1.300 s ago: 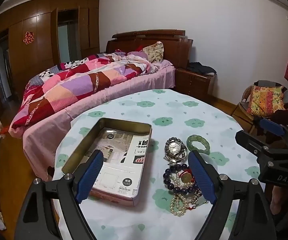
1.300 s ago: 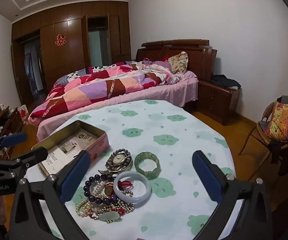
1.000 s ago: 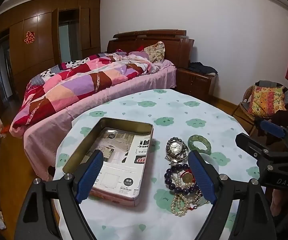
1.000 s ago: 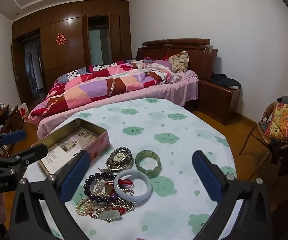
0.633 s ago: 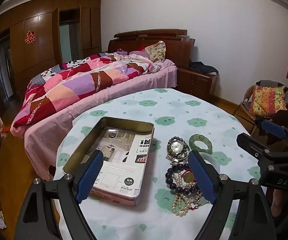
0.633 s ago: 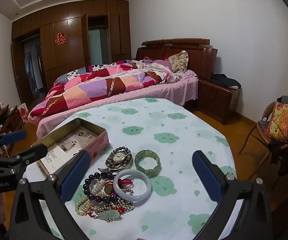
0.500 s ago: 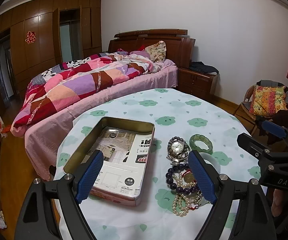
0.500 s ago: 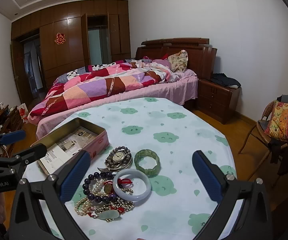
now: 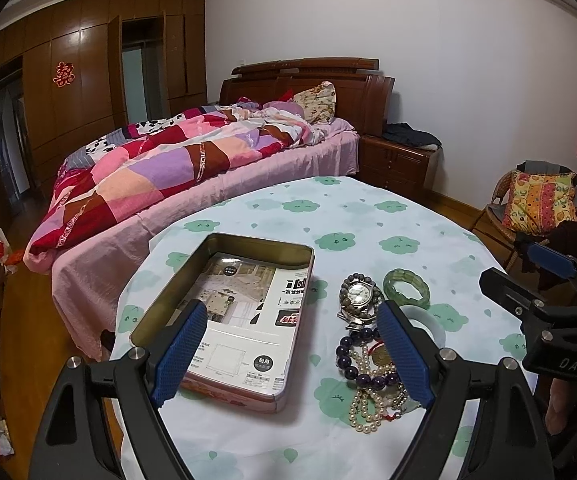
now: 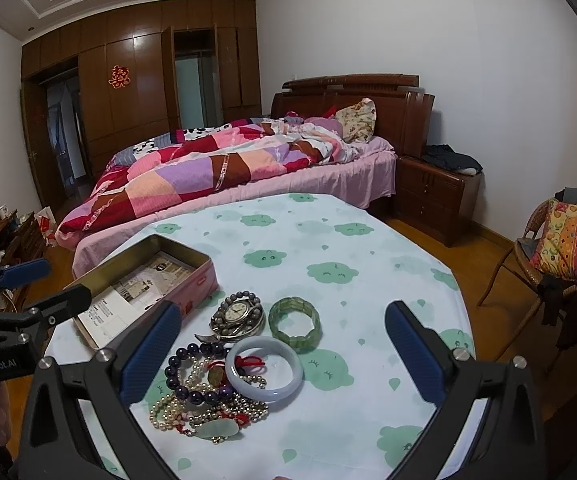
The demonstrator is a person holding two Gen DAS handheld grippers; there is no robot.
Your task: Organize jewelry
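"DAS" is printed in pale letters on the black body of the right gripper [image 9: 544,280]. "GenRobot.AI" is printed on the body of the left gripper [image 10: 24,280]. A red double-happiness character [image 10: 119,76] is stuck on the wooden wardrobe [image 10: 136,92]. Print on the paper [image 9: 248,320] lying in the tin [image 9: 168,292] cannot be read.

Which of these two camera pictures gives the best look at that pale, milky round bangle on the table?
The right wrist view: the pale lavender-white jade bangle lies whole and unobstructed there, resting on the tangle of bead and pearl strands. In the left wrist view, the left tool's blue finger pad hides most of it, leaving only a faint arc.
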